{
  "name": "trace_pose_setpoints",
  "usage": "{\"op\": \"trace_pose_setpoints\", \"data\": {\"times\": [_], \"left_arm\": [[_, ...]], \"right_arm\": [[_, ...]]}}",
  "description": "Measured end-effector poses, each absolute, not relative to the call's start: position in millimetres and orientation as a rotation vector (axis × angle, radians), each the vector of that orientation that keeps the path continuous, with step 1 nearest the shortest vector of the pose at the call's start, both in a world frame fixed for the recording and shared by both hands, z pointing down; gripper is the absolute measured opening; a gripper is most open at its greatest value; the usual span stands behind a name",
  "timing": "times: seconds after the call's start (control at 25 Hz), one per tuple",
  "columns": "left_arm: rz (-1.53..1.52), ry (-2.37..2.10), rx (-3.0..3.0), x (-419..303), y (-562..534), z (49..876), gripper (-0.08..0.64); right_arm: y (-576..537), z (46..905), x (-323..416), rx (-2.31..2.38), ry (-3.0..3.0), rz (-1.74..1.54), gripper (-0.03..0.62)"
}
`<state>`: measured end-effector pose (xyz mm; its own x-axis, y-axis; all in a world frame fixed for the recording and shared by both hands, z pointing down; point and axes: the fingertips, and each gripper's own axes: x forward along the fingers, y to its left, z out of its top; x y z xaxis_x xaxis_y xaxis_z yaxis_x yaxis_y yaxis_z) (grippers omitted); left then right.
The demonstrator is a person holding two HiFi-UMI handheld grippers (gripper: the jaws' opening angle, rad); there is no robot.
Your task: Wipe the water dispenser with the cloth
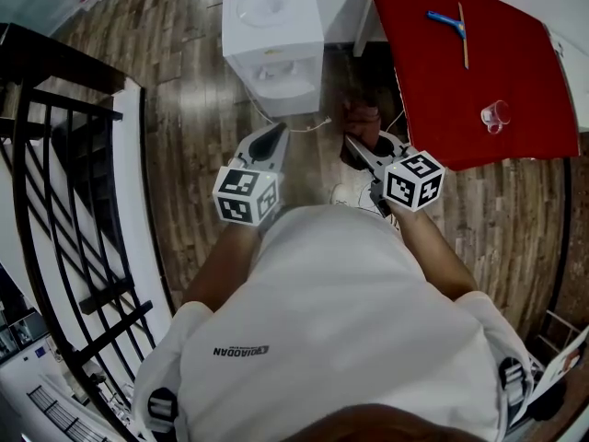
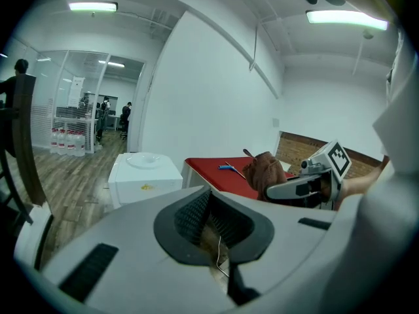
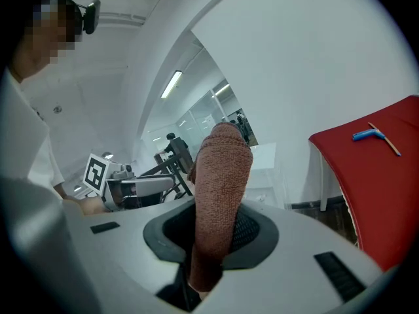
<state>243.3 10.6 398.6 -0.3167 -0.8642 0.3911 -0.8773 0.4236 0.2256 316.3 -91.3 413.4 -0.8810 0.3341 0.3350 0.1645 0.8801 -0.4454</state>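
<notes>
The white water dispenser (image 1: 273, 40) stands on the wood floor ahead of me, against the wall. My right gripper (image 1: 357, 144) is shut on a brown cloth (image 1: 362, 116), held in the air to the right of the dispenser and short of it. In the right gripper view the cloth (image 3: 219, 195) rises upright from between the jaws of the right gripper (image 3: 216, 231). My left gripper (image 1: 274, 134) hovers just in front of the dispenser, shut and holding nothing. In the left gripper view the dispenser (image 2: 144, 175) lies ahead beyond the left gripper (image 2: 211, 218), with the cloth (image 2: 265, 169) at the right.
A red table (image 1: 479, 72) stands right of the dispenser, carrying a blue squeegee (image 1: 446, 21), a thin stick (image 1: 463, 35) and a clear cup (image 1: 494, 115). A black railing (image 1: 64, 201) runs along the left. A thin white cord (image 1: 308, 127) trails from the dispenser's base.
</notes>
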Motion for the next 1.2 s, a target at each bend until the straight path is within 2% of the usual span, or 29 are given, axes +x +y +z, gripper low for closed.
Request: {"op": "trace_pose_setpoints", "data": {"times": [0.68, 1.2], "left_arm": [[0.016, -2.313, 1.297, 274.7, -24.0, 404.1, 0.002], [0.072, -2.279, 1.262, 246.9, -9.0, 423.8, 0.002]], "right_arm": [[-156.1, 432.9, 341.1, -0.444, -2.592, 0.667, 0.071], [-144.9, 443.6, 298.4, -0.474, -2.558, 0.702, 0.071]]}}
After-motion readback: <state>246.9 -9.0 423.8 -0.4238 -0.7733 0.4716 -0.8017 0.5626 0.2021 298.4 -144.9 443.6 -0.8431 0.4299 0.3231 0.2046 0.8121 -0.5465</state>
